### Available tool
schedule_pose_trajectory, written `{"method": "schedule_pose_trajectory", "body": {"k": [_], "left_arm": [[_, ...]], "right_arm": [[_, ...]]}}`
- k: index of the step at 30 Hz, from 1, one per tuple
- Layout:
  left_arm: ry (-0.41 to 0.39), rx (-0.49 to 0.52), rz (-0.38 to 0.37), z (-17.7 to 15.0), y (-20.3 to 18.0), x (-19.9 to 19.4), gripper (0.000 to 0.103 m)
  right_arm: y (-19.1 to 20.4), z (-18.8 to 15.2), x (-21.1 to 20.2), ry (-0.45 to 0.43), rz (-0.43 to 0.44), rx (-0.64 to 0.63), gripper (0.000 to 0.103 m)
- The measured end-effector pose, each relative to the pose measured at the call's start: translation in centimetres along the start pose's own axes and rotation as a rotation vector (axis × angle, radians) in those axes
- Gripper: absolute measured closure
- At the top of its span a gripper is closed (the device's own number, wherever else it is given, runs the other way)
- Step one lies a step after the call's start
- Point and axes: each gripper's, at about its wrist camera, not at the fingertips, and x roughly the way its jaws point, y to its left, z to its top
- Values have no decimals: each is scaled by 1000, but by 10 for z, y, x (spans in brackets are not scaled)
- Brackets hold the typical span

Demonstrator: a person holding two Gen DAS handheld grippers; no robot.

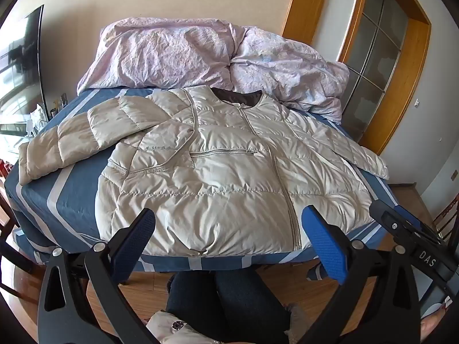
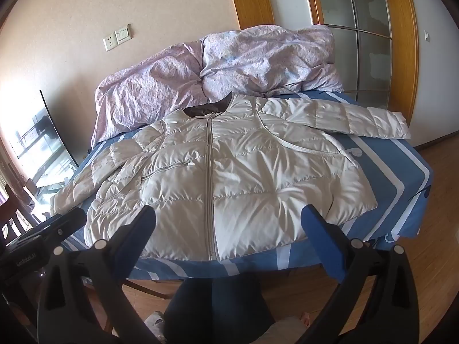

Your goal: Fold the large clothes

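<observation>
A beige quilted puffer jacket lies front up and zipped on the bed, collar toward the far side; it also shows in the right wrist view. Its left sleeve is bent across the blue sheet. Its right sleeve stretches out toward the bed's right edge. My left gripper is open and empty, hovering over the jacket's hem. My right gripper is open and empty, also above the hem near the zipper's bottom. The right gripper's body shows at the right of the left wrist view.
A crumpled pink duvet is piled at the bed's far side. The blue striped sheet covers the bed. A TV screen stands at the left, a glass door at the right. The person's legs stand at the near bed edge.
</observation>
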Motion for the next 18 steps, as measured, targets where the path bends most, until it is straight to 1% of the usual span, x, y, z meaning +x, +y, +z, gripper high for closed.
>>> {"method": "schedule_pose_trajectory", "body": {"k": [18], "left_arm": [[-5,-1,-3,0,0,0,1]], "right_arm": [[0,0,0,-1,0,1,2]]}}
